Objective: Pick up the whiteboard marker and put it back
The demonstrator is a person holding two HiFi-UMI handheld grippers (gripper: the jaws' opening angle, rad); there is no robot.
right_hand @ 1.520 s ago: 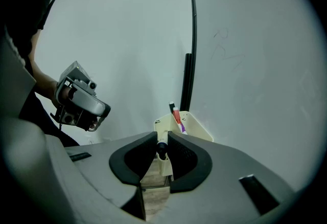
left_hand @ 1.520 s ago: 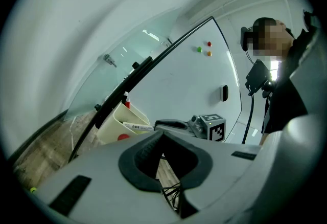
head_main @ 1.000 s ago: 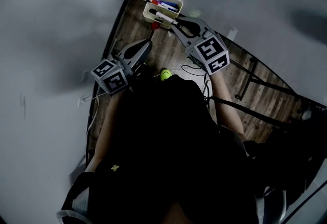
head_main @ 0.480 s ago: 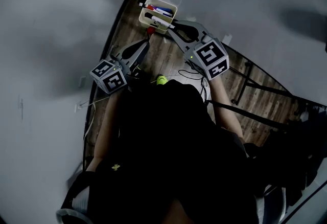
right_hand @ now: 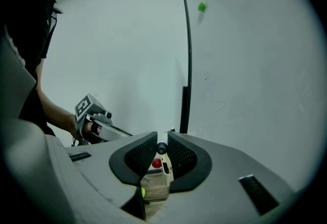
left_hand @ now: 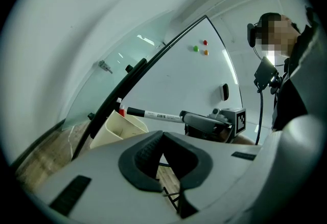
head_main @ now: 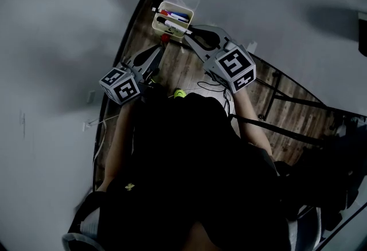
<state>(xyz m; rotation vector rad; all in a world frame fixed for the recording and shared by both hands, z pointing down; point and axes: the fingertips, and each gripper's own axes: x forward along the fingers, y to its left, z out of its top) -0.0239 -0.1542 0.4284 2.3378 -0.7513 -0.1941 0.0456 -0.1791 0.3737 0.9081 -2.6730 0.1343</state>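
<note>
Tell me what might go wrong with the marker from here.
1. The right gripper pinches the marker near one end, so most of it sticks out sideways. It could pivot or slip out of the fingers.
2. The bin already holds other markers. This one may catch on them or on the rim and fall to the table.

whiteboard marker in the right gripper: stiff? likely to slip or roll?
Probably stiff: the whiteboard marker juts out straight, held by one end in the right gripper. Its smooth round barrel could pivot or slip in that end grip. It would likely roll on the wood surface, less so in the cream bin.
</note>
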